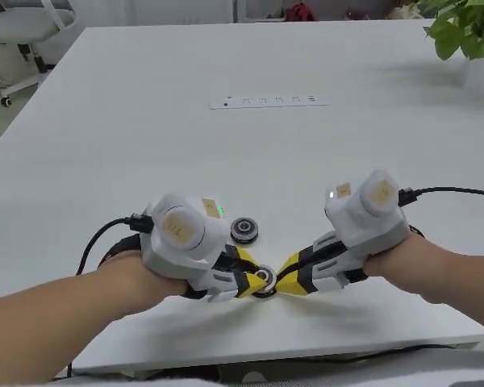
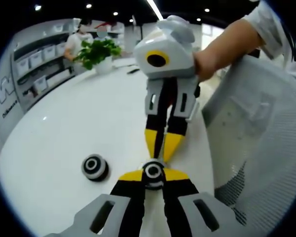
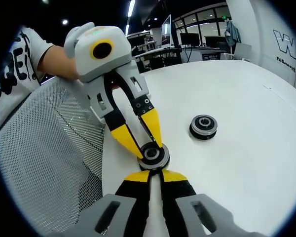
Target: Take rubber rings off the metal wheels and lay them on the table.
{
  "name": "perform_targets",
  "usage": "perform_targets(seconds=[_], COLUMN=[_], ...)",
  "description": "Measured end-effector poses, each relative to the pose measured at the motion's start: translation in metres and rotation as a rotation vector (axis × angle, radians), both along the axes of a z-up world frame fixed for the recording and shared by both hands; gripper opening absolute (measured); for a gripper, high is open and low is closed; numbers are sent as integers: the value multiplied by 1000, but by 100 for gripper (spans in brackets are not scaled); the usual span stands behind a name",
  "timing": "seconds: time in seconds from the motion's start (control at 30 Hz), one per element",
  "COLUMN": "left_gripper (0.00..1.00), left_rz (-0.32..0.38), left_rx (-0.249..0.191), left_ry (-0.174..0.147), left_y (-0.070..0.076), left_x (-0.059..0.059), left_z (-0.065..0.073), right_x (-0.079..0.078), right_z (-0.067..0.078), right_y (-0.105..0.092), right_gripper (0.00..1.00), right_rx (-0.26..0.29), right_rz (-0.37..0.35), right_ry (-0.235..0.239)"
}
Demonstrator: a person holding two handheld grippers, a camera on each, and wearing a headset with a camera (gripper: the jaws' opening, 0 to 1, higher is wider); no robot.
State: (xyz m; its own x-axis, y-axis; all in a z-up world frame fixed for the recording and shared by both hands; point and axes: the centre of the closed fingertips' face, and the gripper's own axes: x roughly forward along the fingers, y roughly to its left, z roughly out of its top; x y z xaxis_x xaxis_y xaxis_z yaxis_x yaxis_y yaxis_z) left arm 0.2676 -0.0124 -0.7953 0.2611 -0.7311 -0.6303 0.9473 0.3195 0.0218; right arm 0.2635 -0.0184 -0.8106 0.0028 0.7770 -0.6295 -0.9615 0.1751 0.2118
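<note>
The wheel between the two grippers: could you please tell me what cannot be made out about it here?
Head view: the held wheel sits under both grippers' yellow tips; its details are too small.
Left gripper view: the right gripper covers the wheel's far edge, so pinching or merely touching is unclear.
Right gripper view: that gripper's own jaws hide where they meet the rubber ring.

Left gripper [image 2: 153,177] clasping metal wheel [image 2: 153,170], right gripper [image 2: 160,154] touching it, second wheel [image 2: 94,167] nearby
</note>
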Motion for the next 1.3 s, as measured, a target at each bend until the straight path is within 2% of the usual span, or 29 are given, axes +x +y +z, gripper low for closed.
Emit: perform_targets(seconds=[0.17, 0.53, 0.87, 1.13, 1.23, 1.3], left_gripper=[13, 13, 13, 13, 13, 13], left_rz=[-1, -4, -3, 3, 6, 7], left_rx=[0, 3, 7, 8, 8, 7], left_ry=[-3, -7, -12, -10, -9, -8], left_y=[0, 0, 0, 1, 1, 1], left_x=[0, 0, 0, 1, 1, 1], left_z=[0, 0, 0, 0, 0, 0], right_x=[1, 3, 4, 5, 7, 6], right_z=[-1, 0, 2, 6, 12, 12], right_y=[0, -2, -3, -2, 0, 0], right_gripper=[2, 0, 0, 0, 0, 0], right_rx=[-9, -6, 18, 50, 89, 93], right_rz=[-12, -65, -103, -180, -210, -215], right_ry=[10, 69, 109, 177, 202, 206])
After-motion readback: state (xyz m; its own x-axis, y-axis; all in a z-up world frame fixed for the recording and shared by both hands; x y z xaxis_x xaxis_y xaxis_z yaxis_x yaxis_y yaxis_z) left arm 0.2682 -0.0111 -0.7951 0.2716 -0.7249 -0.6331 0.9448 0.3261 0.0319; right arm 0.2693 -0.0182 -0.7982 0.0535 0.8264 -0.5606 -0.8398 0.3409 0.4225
